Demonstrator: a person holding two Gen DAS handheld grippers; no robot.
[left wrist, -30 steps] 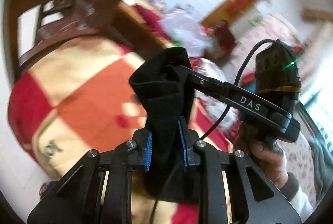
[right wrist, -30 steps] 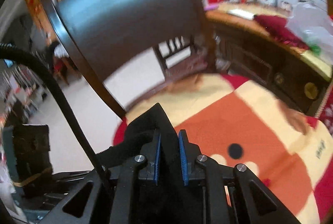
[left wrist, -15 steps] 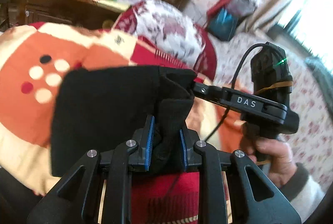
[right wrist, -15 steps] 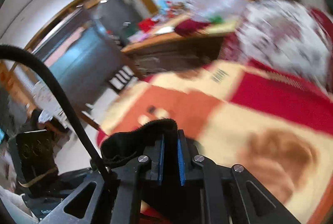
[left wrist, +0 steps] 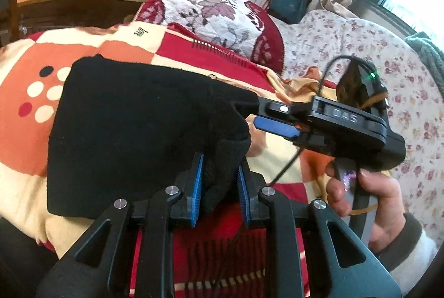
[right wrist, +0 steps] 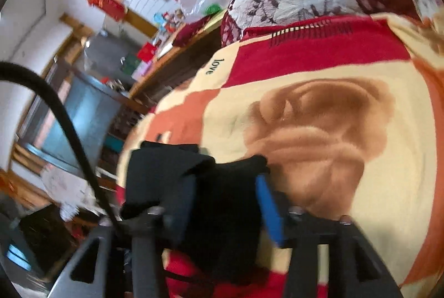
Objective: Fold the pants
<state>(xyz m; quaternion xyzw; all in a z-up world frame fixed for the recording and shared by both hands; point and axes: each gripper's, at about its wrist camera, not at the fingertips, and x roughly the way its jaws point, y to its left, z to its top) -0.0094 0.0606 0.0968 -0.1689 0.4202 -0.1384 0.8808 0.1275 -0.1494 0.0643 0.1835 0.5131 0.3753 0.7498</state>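
Note:
The black pants [left wrist: 133,126] lie as a folded slab on the red, orange and cream blanket [left wrist: 27,62]. My left gripper [left wrist: 219,173] is shut on a bunched edge of the pants at their near right corner. From the right, my right gripper [left wrist: 249,112] comes in held by a hand [left wrist: 374,192]. Its upper finger lies over the pants' right edge, and its blue lower pad [left wrist: 277,127] is bare. In the right wrist view the right gripper [right wrist: 227,195] is opening. Black cloth [right wrist: 155,167] sits loose between its spread pads.
A flowered red and white cushion [left wrist: 219,9] rests at the blanket's far edge. Behind it stands a wooden cabinet [left wrist: 69,7] with bags and clutter on top. A floral cover [left wrist: 360,48] spreads to the right. The blanket [right wrist: 305,70] carries a brown bear print.
Both grippers swung the pants away from the chair and down onto the blanket, where they now lie spread flat. The right gripper's jaws, shut on the cloth before, have spread apart.

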